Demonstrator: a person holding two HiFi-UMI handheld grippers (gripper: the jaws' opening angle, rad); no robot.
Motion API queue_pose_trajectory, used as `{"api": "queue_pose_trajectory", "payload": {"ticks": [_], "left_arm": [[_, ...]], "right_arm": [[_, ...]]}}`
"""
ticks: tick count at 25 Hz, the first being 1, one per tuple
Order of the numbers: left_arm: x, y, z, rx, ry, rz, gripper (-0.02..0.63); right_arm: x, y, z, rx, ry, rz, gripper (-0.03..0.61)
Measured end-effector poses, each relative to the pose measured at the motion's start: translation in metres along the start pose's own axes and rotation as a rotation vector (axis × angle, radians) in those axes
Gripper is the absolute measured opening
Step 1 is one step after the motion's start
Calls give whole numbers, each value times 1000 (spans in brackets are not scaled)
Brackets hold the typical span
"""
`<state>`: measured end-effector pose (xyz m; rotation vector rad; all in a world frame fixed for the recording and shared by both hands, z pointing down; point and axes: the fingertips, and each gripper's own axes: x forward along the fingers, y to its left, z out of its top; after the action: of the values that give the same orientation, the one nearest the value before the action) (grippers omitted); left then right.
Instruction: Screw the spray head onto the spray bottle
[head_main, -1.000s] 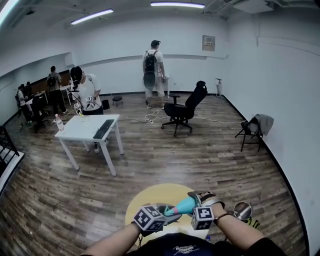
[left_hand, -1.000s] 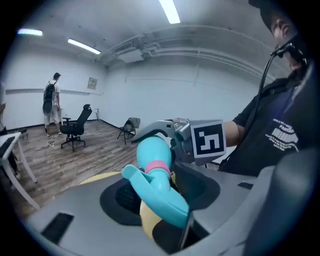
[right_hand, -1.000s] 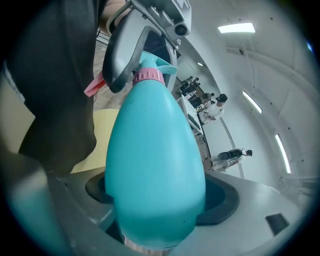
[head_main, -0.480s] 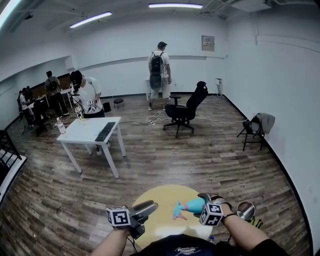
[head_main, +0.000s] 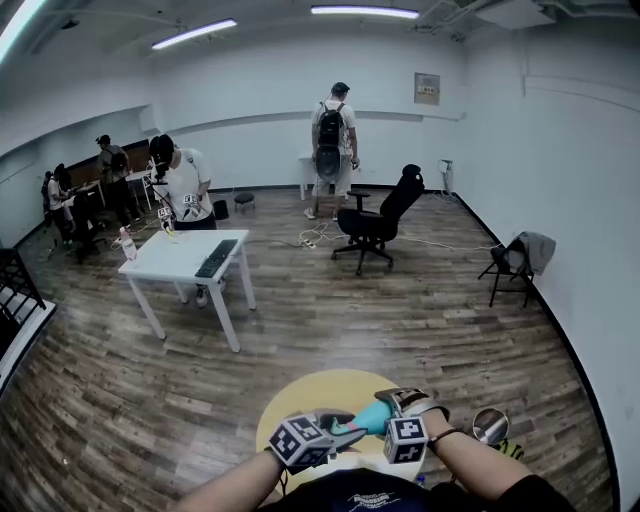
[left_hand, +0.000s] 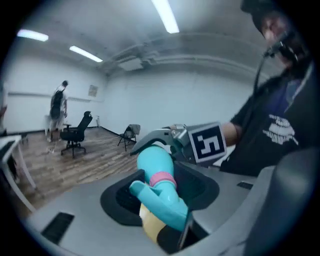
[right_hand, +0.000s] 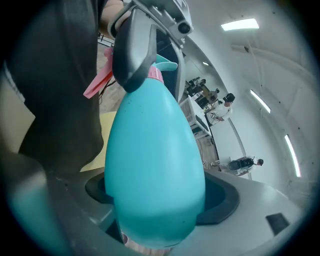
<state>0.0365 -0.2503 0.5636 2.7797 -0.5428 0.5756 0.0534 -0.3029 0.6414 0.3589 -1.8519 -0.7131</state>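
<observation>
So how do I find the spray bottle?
Find the round yellow table low in the head view. Just above it, the right gripper holds the spray bottle. It is the only bright turquoise, egg-shaped thing there, with a pink ring at its neck.

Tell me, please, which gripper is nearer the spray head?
Left. The left gripper, jaws just closing, holds the head; the right gripper grips the bottle at its body.
</observation>
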Motion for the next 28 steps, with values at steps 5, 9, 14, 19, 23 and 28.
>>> {"api": "queue_pose_trajectory", "payload": {"ticks": [5, 9, 14, 19, 23, 28], "left_arm": [[9, -4, -16, 195, 110, 19, 213], [-14, 20, 11, -168, -156, 19, 244], [-85, 73, 4, -593, -442, 24, 328], [-50, 51, -9, -634, -300, -98, 328], [13, 17, -12, -407, -75, -54, 260], [24, 5, -32, -40, 139, 36, 221]], "right_arm": [[4, 13, 0, -2, -5, 61, 449], [6, 9, -6, 123, -50, 89, 449], [-3, 3, -78, 250, 56, 27, 449], [0, -8, -50, 160, 51, -16, 449], [15, -9, -14, -32, 56, -32, 446], [10, 15, -14, -9, 49, 64, 442]]}}
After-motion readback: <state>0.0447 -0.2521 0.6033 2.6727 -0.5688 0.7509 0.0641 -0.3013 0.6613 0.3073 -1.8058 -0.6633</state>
